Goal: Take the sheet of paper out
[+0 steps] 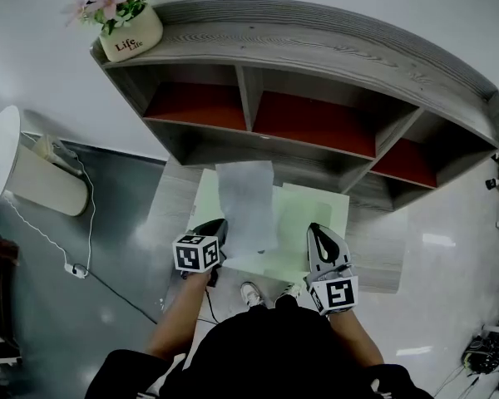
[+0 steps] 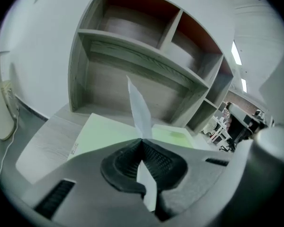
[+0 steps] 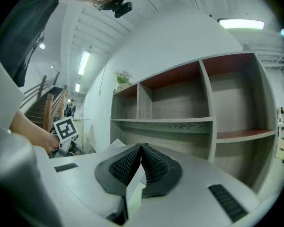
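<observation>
Head view: a wooden shelf (image 1: 316,56) stands at the back of the desk (image 1: 170,214), with a flowerpot (image 1: 131,36) on its top left corner. A green folder (image 1: 320,206) lies flat on the desk in front of it. The sheet of paper (image 1: 248,202) hangs above the folder's left part. Its long axis runs straight away from the person toward the shelf. The left tool (image 1: 219,224) pinches the sheet's near left corner, so the sheet lies ahead of that tool and just to its right. The right tool (image 1: 316,229) sits over the folder's near right part, beside the sheet but not on it. The left hand is clearly the one carrying the paper.

Left gripper view: the left tool (image 2: 142,141) is fully closed on the sheet of paper (image 2: 139,108), which rises edge-on from the pads toward the shelf (image 2: 132,65). The green folder (image 2: 104,131) lies flat below. The far end of the sheet looks free of it, so drawing up and back toward the person should finish the removal.

Right gripper view: the right tool (image 3: 141,148) points level at the shelf (image 3: 180,122). It is closed on a thin pale edge, most likely the folder's cover, though I cannot be sure.
</observation>
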`<state>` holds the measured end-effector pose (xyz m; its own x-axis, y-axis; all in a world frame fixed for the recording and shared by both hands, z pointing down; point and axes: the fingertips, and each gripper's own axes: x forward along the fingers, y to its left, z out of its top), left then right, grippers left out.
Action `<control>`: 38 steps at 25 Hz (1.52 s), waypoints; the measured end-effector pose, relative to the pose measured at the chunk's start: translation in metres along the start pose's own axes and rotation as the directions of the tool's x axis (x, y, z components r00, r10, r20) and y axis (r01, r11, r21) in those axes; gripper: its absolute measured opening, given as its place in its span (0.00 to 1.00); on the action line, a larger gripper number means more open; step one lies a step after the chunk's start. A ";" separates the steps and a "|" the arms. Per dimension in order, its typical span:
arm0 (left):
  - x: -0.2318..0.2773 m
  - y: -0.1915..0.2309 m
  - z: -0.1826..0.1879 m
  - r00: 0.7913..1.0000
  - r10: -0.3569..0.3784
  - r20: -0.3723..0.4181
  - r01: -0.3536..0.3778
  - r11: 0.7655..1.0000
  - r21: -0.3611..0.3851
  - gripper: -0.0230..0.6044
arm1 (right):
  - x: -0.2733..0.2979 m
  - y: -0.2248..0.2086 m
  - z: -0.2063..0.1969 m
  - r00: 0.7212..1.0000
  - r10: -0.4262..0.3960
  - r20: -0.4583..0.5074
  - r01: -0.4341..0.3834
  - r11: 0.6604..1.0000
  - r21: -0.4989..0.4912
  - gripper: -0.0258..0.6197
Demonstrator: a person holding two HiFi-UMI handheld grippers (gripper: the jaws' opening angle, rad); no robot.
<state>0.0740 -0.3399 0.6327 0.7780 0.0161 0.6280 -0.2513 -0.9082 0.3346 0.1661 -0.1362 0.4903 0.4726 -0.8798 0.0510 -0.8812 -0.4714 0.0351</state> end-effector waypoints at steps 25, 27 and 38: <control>-0.070 -0.052 0.070 0.957 -0.044 0.287 -0.015 0.980 0.199 0.05 | -0.011 -0.022 0.025 0.993 -0.103 0.048 0.105 0.994 -0.036 0.07; -0.069 -0.055 0.068 0.957 -0.047 0.287 -0.010 0.981 0.193 0.05 | -0.012 -0.025 0.027 0.993 -0.107 0.051 0.109 0.993 -0.038 0.07; -0.071 -0.063 0.069 0.951 -0.035 0.306 -0.034 0.976 0.217 0.05 | -0.018 -0.031 0.036 0.990 -0.124 0.074 0.129 0.989 -0.067 0.07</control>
<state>0.0742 -0.3129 0.5180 0.9254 -0.0809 0.3703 -0.1465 -0.9774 0.1525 0.1845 -0.1082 0.4527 0.5762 -0.8168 -0.0281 -0.8106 -0.5755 0.1084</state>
